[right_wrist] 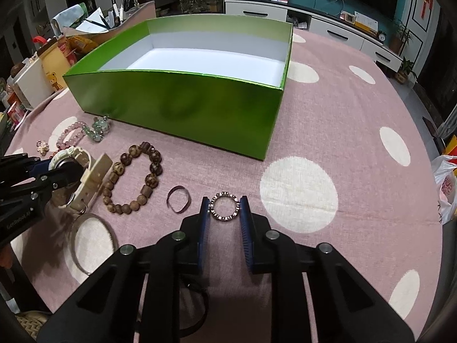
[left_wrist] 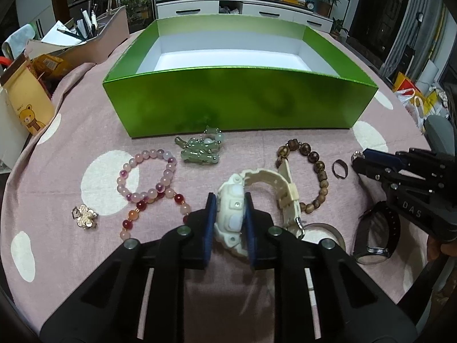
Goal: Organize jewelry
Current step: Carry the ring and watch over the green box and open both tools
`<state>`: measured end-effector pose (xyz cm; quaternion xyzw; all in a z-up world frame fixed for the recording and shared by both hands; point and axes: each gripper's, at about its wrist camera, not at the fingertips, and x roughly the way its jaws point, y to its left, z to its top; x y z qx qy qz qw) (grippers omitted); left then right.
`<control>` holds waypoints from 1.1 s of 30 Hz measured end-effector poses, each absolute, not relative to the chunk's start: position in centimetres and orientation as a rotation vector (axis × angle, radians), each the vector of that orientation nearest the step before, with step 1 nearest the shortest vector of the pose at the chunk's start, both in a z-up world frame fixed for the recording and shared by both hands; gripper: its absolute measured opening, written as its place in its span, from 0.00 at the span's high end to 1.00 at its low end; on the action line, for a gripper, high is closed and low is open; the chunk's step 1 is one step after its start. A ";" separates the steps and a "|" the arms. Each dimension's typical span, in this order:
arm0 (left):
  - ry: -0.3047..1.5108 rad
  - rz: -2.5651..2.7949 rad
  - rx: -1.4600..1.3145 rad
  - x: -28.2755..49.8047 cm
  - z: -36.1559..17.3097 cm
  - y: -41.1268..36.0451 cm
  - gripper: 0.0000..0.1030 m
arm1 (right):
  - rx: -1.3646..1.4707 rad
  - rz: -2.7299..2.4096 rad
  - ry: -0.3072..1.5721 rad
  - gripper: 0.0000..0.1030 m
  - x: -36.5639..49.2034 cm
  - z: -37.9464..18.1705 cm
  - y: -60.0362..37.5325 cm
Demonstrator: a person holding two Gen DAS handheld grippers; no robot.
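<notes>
Left gripper pinches the white watch by its case, on the pink cloth near the green box. Right gripper clamps the studded ring, right of the wooden bead bracelet

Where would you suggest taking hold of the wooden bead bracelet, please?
Pinch the far arc of the wooden bead bracelet from above, one pad inside the loop. It lies flat and open, and that arc is clear of the white watch strap at its near-left side.
</notes>
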<state>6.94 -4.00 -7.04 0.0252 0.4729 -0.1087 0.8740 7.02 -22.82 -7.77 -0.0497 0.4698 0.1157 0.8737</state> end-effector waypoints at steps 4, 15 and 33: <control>0.957 -0.237 0.036 6.5 -5.7 -3.8 0.84 | -0.085 0.254 0.939 0.80 6.1 -6.1 -23.1; 0.832 -0.240 0.000 7.7 -0.8 -2.7 0.84 | -0.065 0.307 0.761 0.80 6.1 0.1 -22.4; 0.820 -0.122 0.025 19.1 -0.2 -2.8 0.78 | 0.024 0.298 0.774 0.67 16.1 -1.0 -20.9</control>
